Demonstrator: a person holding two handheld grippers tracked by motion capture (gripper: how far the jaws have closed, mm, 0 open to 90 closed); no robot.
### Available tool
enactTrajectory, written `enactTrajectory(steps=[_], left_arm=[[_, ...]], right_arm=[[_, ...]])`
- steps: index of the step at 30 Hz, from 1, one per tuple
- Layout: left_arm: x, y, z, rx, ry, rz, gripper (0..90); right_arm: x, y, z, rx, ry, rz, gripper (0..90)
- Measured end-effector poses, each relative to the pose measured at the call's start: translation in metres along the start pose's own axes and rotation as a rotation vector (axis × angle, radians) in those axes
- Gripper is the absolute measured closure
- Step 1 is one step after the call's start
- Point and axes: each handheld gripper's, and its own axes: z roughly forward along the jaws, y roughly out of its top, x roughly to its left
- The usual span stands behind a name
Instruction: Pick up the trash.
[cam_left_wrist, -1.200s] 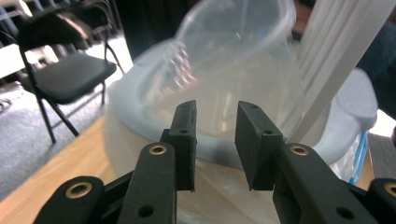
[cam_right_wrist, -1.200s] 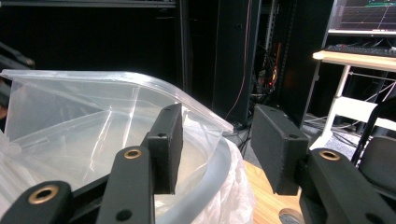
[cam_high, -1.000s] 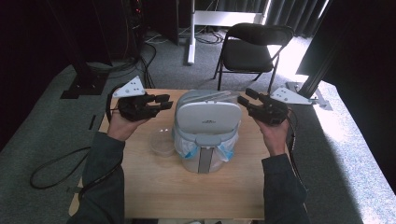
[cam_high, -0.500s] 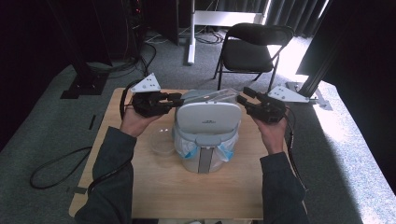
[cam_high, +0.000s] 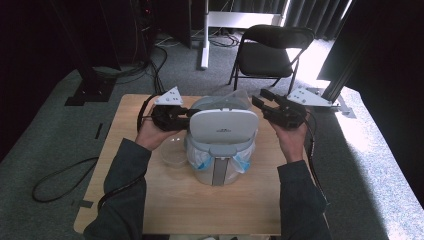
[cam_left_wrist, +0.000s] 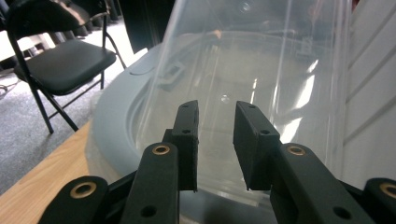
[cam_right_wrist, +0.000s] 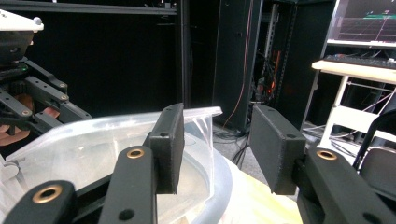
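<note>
A white lidded bin (cam_high: 220, 145) stands mid-counter (cam_high: 150, 210), its clear flap (cam_left_wrist: 243, 70) raised at twelve o'clock. The left gripper (cam_left_wrist: 215, 140), jaws apart and just opening, faces the flap closely; the right gripper (cam_right_wrist: 217, 144), jaws apart and empty, hovers beside its edge.

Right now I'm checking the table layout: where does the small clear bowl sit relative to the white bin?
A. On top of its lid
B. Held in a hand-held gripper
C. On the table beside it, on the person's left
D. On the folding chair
C: the high view shows the small clear bowl resting on the table against the white bin, on the person's left.
</note>
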Motion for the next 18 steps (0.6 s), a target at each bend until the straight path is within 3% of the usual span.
enactTrajectory(steps=[3, 4, 8, 12, 14, 16, 17, 18], left_arm=[[0.000, 0.000, -0.002, -0.003, 0.002, 0.001, 70.6], [0.003, -0.001, -0.011, -0.029, 0.022, -0.013, 69.5], [0.003, -0.004, -0.013, -0.017, 0.021, -0.011, 68.8], [0.001, -0.007, -0.005, 0.002, -0.001, -0.001, 68.1], [0.001, -0.008, -0.004, -0.002, -0.001, -0.002, 68.3], [0.002, -0.008, -0.004, -0.009, -0.004, -0.009, 68.2], [0.001, -0.008, -0.005, -0.002, -0.001, -0.006, 68.2], [0.001, -0.008, -0.005, 0.001, 0.000, -0.003, 68.1]], right_arm=[[-0.001, 0.000, -0.003, -0.008, -0.002, 0.004, 54.0], [-0.003, -0.002, -0.007, -0.008, -0.010, 0.004, 53.5], [-0.005, -0.004, -0.006, 0.018, -0.010, 0.006, 53.2], [-0.002, -0.006, 0.005, 0.046, 0.049, 0.025, 54.7], [0.004, -0.006, 0.010, 0.055, 0.042, 0.005, 56.0], [0.005, -0.006, 0.010, 0.050, 0.049, 0.004, 55.8], [0.003, -0.006, 0.008, 0.026, 0.075, 0.017, 55.1], [0.002, -0.005, 0.006, 0.022, 0.067, 0.017, 54.6]])
